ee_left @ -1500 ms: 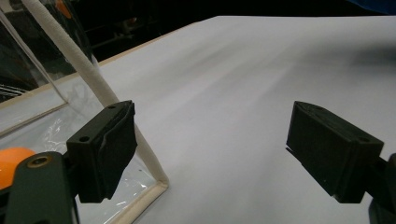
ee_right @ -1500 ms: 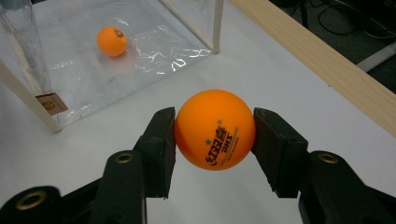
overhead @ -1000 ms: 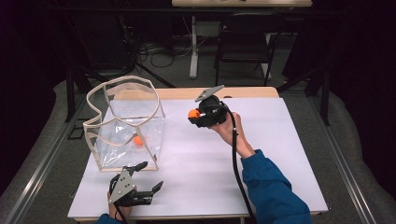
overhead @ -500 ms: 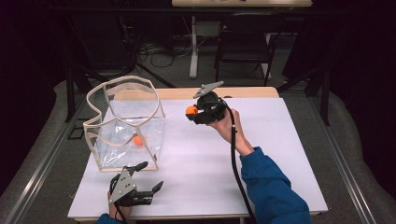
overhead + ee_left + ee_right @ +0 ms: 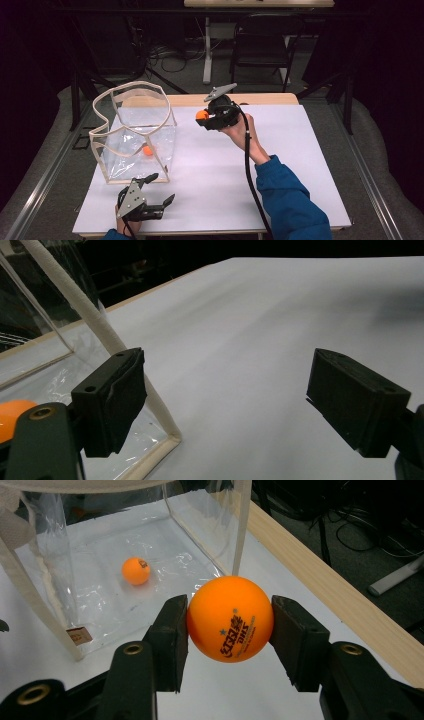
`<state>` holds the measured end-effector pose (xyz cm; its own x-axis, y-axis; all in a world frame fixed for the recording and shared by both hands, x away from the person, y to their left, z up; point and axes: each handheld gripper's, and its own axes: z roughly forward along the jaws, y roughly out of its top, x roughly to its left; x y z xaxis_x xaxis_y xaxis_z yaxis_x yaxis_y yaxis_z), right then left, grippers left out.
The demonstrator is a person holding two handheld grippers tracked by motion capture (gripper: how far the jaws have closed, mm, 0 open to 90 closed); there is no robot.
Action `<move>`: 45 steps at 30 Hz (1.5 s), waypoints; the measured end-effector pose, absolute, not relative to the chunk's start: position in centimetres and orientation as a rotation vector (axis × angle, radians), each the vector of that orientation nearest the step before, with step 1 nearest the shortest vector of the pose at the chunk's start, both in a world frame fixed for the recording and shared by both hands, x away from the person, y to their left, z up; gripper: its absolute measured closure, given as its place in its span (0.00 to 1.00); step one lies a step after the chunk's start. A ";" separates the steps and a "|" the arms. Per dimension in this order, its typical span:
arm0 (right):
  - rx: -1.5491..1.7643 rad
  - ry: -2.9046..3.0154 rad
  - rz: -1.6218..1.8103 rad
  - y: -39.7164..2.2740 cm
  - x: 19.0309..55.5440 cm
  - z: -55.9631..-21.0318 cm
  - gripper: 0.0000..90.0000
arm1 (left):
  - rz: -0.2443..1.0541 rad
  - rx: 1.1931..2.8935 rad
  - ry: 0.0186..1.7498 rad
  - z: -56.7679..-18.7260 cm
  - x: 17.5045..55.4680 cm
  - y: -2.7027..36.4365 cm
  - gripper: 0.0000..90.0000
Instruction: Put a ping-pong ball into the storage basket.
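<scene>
My right gripper is shut on an orange ping-pong ball, held in the air above the white table a little right of a clear plastic bag with a cream rim. The same ball shows at the jaws in the high view. A second orange ball lies on the bag's floor; the right gripper view shows this ball through the clear wall. My left gripper rests open near the table's front edge, just in front of the bag's front corner, with nothing between its jaws.
The white sheet covers most of the table, with a wooden strip along its far edge. A dark chair and cables stand on the floor beyond.
My right gripper has drifted a little toward the bag and slightly upward with the ball in it. The left gripper has stayed where it was.
</scene>
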<state>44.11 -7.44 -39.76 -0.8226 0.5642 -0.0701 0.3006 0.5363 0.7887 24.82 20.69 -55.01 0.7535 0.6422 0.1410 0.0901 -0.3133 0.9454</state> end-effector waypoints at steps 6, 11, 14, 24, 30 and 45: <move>0.713 2.453 1.186 -7.3 44.2 -39.4 0.57 | 0.613 1.829 0.569 -55.0 24.9 20.8 0.18; 0.698 2.446 1.189 -7.0 44.3 -39.0 0.57 | 0.613 1.831 0.567 -55.0 24.9 20.7 0.18; 0.700 2.441 1.194 -6.9 44.4 -38.8 0.57 | 0.614 1.830 0.571 -55.1 24.9 20.8 0.18; 0.688 2.439 1.203 -6.6 44.5 -38.6 0.57 | 0.614 1.830 0.569 -55.0 24.9 20.8 0.18; 0.683 2.428 1.204 -6.6 44.5 -38.3 0.56 | 0.615 1.832 0.567 -55.0 24.9 20.7 0.18; 0.651 2.415 1.202 -5.8 44.4 -37.9 0.57 | 0.613 1.836 0.564 -55.0 24.8 20.7 0.18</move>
<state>44.40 -5.83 -37.88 -0.8271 0.5501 -0.1152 0.2396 0.5305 0.8131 24.83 20.71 -55.03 0.7556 0.6390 0.1440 0.0900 -0.3190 0.9435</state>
